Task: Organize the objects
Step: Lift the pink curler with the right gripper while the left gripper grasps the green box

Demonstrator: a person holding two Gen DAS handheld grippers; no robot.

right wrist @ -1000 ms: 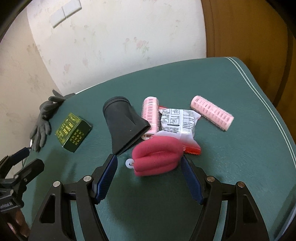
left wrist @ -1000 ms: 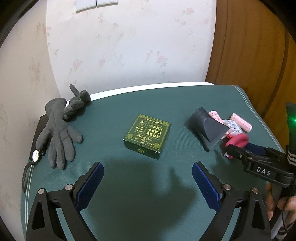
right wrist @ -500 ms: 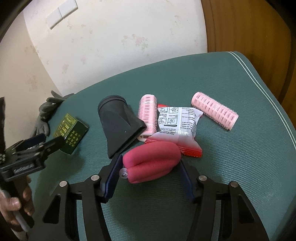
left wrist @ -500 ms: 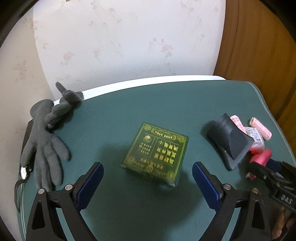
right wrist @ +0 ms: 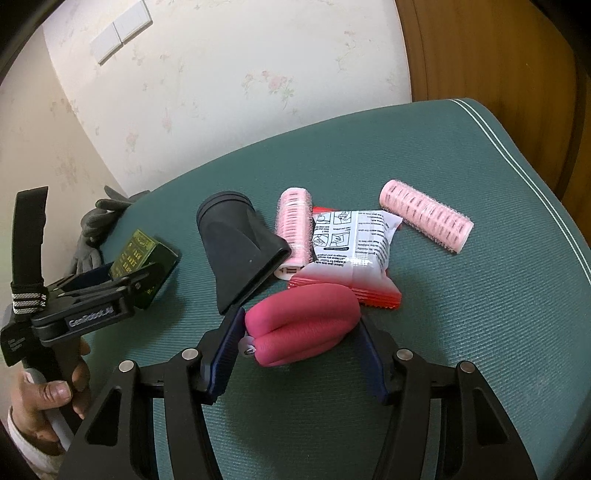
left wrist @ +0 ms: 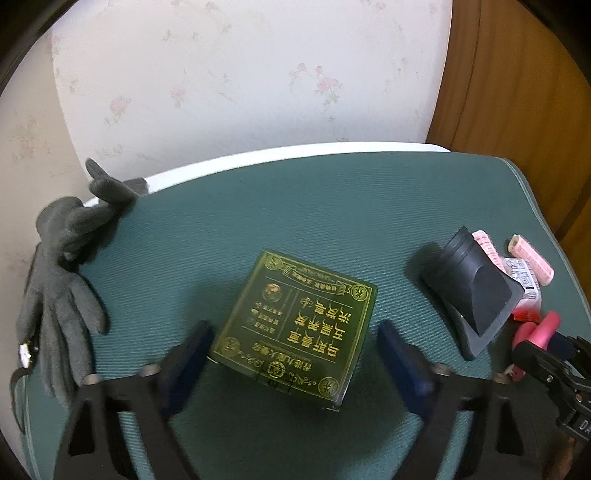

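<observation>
Though blurred, left gripper (left wrist: 295, 354) astride green box (left wrist: 295, 325)

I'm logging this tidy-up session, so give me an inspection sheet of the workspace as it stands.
Surface: teal ribbed cloth cover, lying flat.
Job's things: green square box with gold print, in the middle; magenta soft pouch; black plastic dryer nozzle; two pink hair rollers; white-and-red sachet.
Clutter: grey knit gloves and a small watch at the cover's left edge.
Grippers: left tongs open, have just been closing, with the box between them and not yet clearly pressed; right tongs have just closed on the pouch.
Cables: nothing seen.
Surroundings: floral wallpaper, white wall switches, wooden panel.
</observation>
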